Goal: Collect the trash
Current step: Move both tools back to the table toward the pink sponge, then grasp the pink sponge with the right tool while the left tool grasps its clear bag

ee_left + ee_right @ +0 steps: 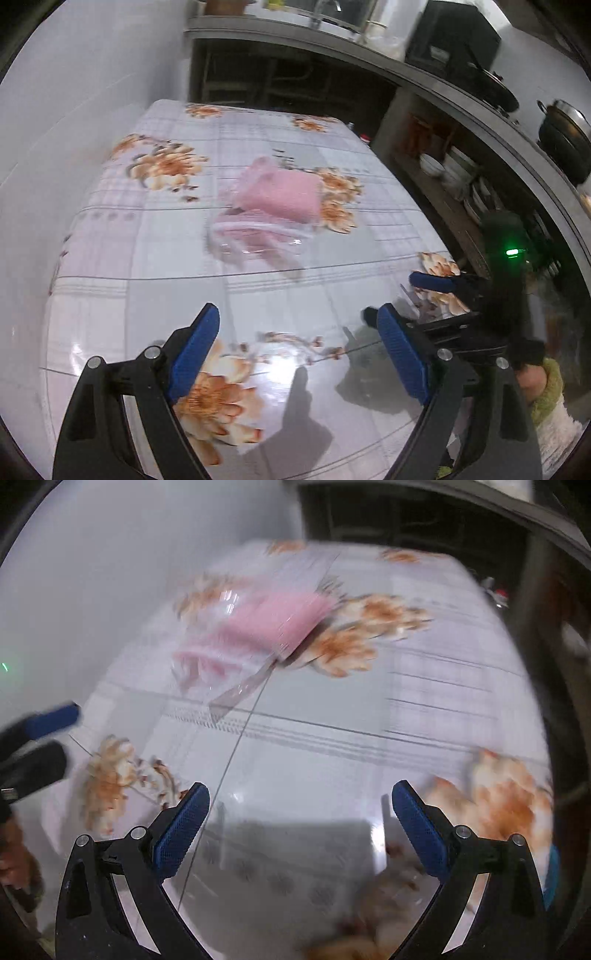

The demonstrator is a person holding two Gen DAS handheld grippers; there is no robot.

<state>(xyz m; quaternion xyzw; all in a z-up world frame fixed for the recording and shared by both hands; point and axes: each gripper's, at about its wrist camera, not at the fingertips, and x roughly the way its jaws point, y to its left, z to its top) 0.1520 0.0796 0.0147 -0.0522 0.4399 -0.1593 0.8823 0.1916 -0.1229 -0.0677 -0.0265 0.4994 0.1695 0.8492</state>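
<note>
Blurred pink bag, contents unclear

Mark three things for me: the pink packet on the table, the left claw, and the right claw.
pink packet [277,195]: left wrist view, on its pink middle.
left claw [295,332]: left wrist view, midway between the open blue tips.
right claw [301,803]: right wrist view, midway between the open blue tips.

The bench is left bare around the pink bag; passage is blocked by the wall and shelving beside it.
</note>
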